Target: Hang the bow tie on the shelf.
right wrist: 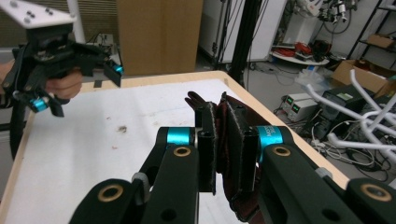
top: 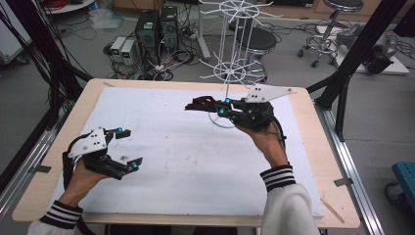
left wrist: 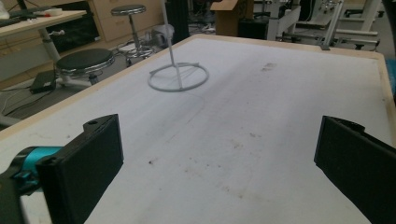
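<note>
My right gripper (top: pixel 221 107) hovers above the far middle of the white mat, shut on a dark maroon glove-like cloth (top: pixel 200 104) that sticks out to the left of its jaws. In the right gripper view the cloth (right wrist: pixel 229 116) is pinched flat between the two pads of that gripper (right wrist: pixel 224 140). Just behind it stands a white wire rack (top: pixel 235 63) on a ring base (top: pixel 215 121). My left gripper (top: pixel 129 148) is low over the mat's near left, open with nothing between its jaws. The left gripper view has these jaws (left wrist: pixel 219 158) wide apart over bare mat, with the ring base (left wrist: pixel 178 77) farther off.
A white mat (top: pixel 186 161) covers the wooden table (top: pixel 318 161). Black frame posts (top: pixel 352 54) stand at the far right corner and along the left. Stools (top: pixel 337 24) and computer cases (top: pixel 156 29) are on the floor beyond the far edge.
</note>
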